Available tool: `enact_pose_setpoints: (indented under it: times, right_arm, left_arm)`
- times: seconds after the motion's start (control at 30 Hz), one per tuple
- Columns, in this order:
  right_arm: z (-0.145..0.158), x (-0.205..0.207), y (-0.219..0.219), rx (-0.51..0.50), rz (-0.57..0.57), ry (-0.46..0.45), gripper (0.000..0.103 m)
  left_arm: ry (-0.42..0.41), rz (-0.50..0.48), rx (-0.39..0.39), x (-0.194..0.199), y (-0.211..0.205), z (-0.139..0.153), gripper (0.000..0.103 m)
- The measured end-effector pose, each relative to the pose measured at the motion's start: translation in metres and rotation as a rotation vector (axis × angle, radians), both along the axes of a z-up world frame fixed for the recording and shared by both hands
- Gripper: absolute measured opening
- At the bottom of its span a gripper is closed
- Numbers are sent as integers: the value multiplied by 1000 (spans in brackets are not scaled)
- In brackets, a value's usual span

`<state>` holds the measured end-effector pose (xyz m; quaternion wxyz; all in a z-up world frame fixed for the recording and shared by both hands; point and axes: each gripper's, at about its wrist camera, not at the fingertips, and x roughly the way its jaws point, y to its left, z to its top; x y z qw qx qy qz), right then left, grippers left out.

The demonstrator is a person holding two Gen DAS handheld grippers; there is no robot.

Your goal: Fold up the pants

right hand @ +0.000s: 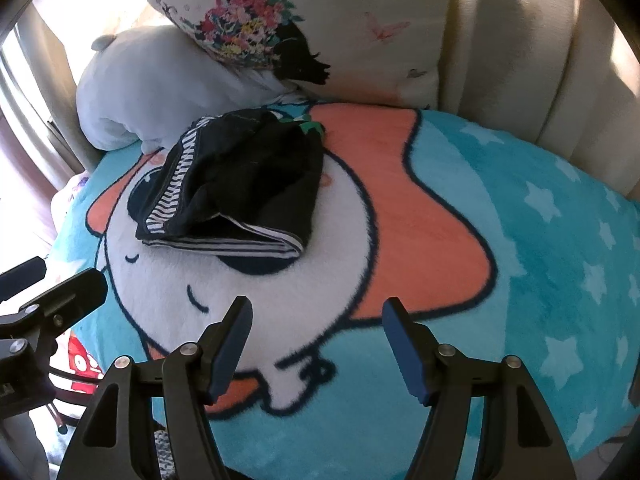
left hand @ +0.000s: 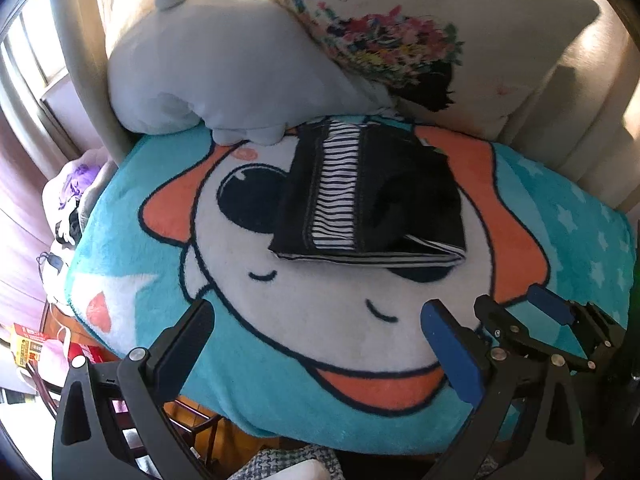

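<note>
here the folded pants (left hand: 370, 196) lie on the cartoon blanket (left hand: 320, 340); left tongs (left hand: 316, 332) and right tongs (right hand: 316, 332) both gape wide, empty.

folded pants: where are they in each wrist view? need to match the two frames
Left wrist: the folded pants lie just above centre on the cartoon blanket, striped band facing the camera.
Right wrist: the folded pants sit upper left of centre, beyond the open right gripper.
Shared landmark: the floral pillow behind the pants.
</note>
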<state>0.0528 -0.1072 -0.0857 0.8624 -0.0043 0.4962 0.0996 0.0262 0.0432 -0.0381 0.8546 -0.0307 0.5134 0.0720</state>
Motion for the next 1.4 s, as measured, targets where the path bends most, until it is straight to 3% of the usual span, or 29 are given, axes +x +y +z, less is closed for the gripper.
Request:
enact_pose_setpoints:
  times: [0.73, 1.4]
  right_arm:
    - [-16, 27, 41, -34, -1, 50, 72]
    - [-20, 17, 45, -49, 18, 68, 73]
  left_arm:
    - [100, 9, -28, 31, 39, -26, 103]
    - [119, 13, -73, 16, 36, -32, 103]
